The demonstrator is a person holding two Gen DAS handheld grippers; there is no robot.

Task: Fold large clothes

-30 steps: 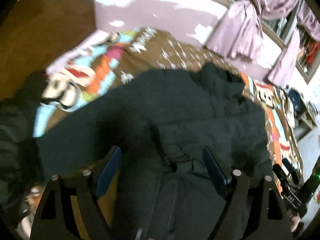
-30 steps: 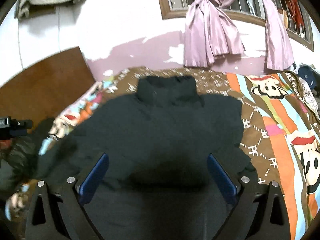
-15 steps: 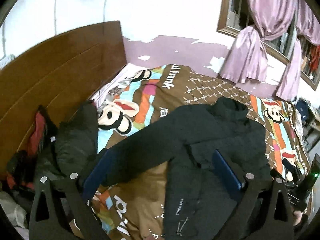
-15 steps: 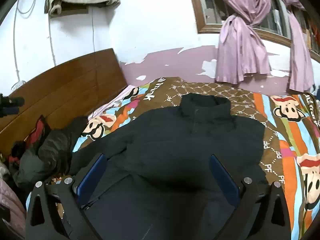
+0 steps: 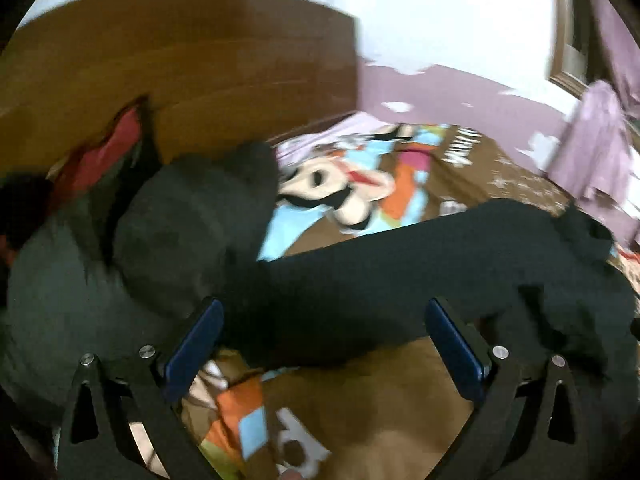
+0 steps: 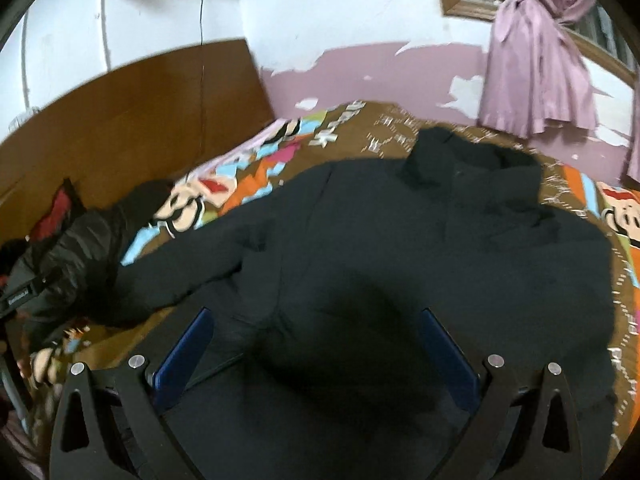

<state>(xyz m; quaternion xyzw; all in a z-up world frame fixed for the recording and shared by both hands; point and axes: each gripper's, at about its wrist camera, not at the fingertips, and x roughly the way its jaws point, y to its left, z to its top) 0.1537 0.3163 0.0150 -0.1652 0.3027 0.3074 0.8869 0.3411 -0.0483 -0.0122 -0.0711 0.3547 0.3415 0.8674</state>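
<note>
While angled down, left gripper (image 5: 322, 342) jaws wide

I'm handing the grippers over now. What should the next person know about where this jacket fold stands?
Left gripper: open, empty, over the outstretched sleeve.
Right gripper: open, empty, over the body of the large black padded jacket.
The jacket lies spread flat on the cartoon-print brown bedspread, collar toward the wall; another dark jacket is heaped by the wooden headboard.
Done: laid out.
Left: this sleeve is unfolded; fold it in, then the body.
</note>
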